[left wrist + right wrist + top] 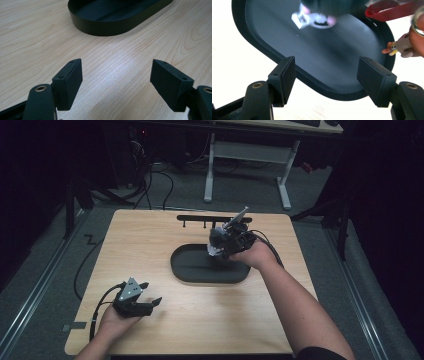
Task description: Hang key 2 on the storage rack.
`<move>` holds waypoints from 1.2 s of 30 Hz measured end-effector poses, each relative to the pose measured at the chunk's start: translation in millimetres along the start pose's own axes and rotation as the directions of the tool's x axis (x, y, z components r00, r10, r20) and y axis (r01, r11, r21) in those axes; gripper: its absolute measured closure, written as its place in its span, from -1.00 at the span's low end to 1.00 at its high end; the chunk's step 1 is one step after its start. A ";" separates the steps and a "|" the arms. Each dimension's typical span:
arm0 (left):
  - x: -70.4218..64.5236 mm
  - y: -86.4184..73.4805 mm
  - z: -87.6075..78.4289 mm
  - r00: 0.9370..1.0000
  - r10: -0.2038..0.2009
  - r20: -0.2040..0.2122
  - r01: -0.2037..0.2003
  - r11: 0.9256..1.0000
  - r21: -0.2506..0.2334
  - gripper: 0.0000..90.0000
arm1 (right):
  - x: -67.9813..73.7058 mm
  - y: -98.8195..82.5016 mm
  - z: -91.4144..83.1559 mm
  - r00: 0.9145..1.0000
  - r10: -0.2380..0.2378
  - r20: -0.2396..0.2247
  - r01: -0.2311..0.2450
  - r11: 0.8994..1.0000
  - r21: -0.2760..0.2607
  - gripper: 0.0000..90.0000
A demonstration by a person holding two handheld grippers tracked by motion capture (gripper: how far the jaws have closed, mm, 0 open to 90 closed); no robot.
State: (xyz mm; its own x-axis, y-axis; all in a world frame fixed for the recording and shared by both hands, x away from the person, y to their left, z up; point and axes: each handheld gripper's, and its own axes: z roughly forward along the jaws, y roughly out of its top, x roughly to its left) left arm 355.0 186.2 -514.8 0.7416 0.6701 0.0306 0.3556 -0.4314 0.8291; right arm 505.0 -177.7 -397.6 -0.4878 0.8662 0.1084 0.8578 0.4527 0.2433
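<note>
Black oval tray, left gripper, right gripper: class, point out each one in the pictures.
black oval tray (186, 270): high view, bare floor near its left end.
left gripper (151, 303): high view, between its fingertips.
right gripper (325, 80): right gripper view, between its fingertips.

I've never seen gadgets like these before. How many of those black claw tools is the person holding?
2. The left gripper rests low near the table's front left corner. The right gripper is held over the right end of the black oval tray. Both are open.

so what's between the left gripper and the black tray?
Nothing: bare wood tabletop runs from the open left gripper to the black tray wall, seen in the left gripper view and the high view.
</note>
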 end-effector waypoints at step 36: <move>-4.2 -0.1 3.3 1.000 0.012 0.022 -0.013 1.000 0.021 -0.43 | 10.2 -126.1 29.5 0.995 -0.048 0.086 0.074 0.944 -0.323 -0.27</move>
State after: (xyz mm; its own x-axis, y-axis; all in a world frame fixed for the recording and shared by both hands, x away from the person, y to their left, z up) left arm 353.8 181.4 -516.8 0.7584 0.6512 0.0282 0.3582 -0.4525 0.8167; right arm 396.6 -219.8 -455.6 -0.5127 0.8585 0.0130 0.7213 0.4225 0.5489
